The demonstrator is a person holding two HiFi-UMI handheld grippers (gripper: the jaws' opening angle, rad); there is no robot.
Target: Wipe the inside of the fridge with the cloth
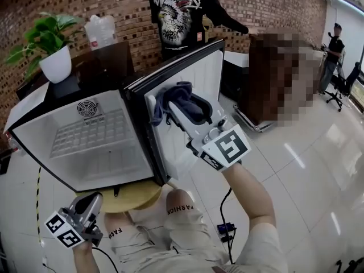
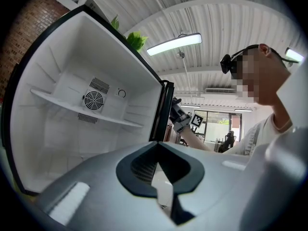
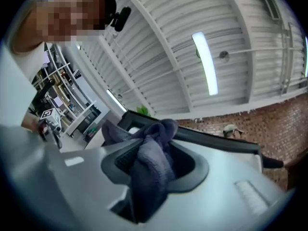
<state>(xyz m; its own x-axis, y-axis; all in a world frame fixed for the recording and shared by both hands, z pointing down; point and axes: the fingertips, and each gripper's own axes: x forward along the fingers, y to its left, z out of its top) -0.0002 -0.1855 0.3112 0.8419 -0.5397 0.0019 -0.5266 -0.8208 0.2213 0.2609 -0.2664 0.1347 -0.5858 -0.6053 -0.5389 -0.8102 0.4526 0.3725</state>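
My right claw (image 1: 177,111) is clamped on the cloth (image 1: 182,100). It's dark blue-grey and fuzzy, all bunched up, with folds spilling out past the jaws. In the head view it's at about 10 o'clock from my marker cube (image 1: 230,147), right by the white inner face of the open fridge door (image 1: 199,73). The white inside of the fridge (image 1: 102,164) is at 9 o'clock from it. My left claw (image 1: 94,201) is down at 7 o'clock, pinched closed on nothing.

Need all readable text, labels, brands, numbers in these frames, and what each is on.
"FASHION": shorts, right leg.
"FASH": left leg of the shorts; the rest is out of sight.
T-shirt print lettering: too stylised to read.
Fridge label below the fan: too small.
Plastic jug, red label: blurred.
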